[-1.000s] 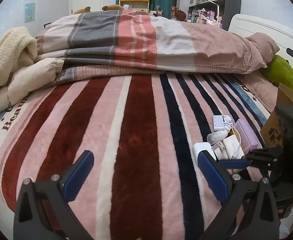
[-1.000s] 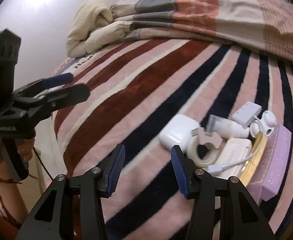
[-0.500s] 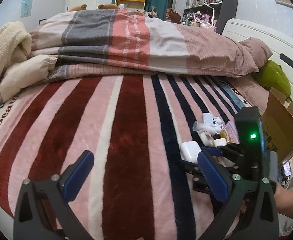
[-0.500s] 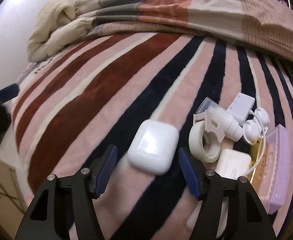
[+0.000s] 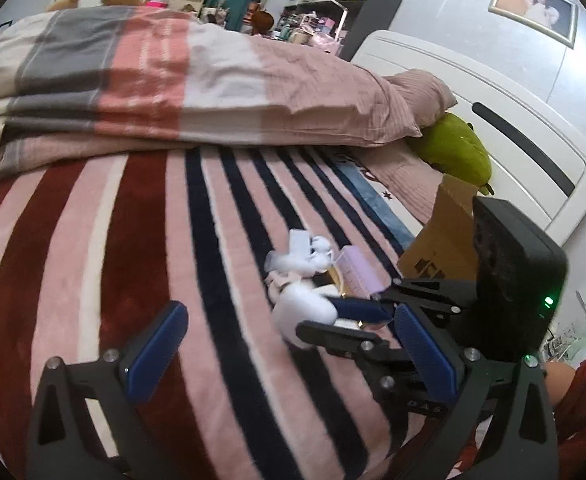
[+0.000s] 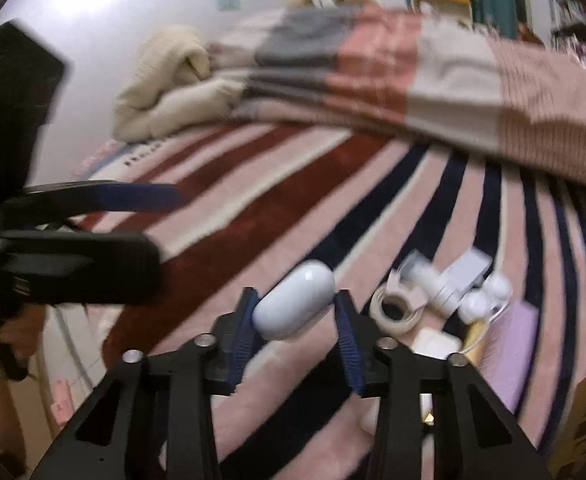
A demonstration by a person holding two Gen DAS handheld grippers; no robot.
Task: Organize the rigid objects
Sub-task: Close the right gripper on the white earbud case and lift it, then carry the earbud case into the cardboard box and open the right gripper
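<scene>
My right gripper (image 6: 295, 322) is shut on a white rounded case (image 6: 293, 306) and holds it just above the striped blanket (image 6: 253, 200); the case also shows in the left wrist view (image 5: 303, 308), held by the right gripper (image 5: 333, 318). A pile of small items lies behind it: a tape roll (image 6: 395, 312), a white bottle (image 6: 433, 280), a white box (image 6: 467, 268), a purple box (image 6: 511, 344). My left gripper (image 5: 289, 350) is open and empty above the blanket (image 5: 133, 260), left of the pile (image 5: 313, 260).
A cardboard box (image 5: 443, 236) stands at the bed's right edge by the white headboard (image 5: 513, 140). A folded quilt (image 5: 153, 80) and a green plush (image 5: 453, 152) lie at the back. A cream blanket (image 6: 165, 80) is heaped at the far left.
The right gripper closed on the white case and lifted it off the blanket. The left gripper swung right, toward the pile. Both views are motion-blurred.
</scene>
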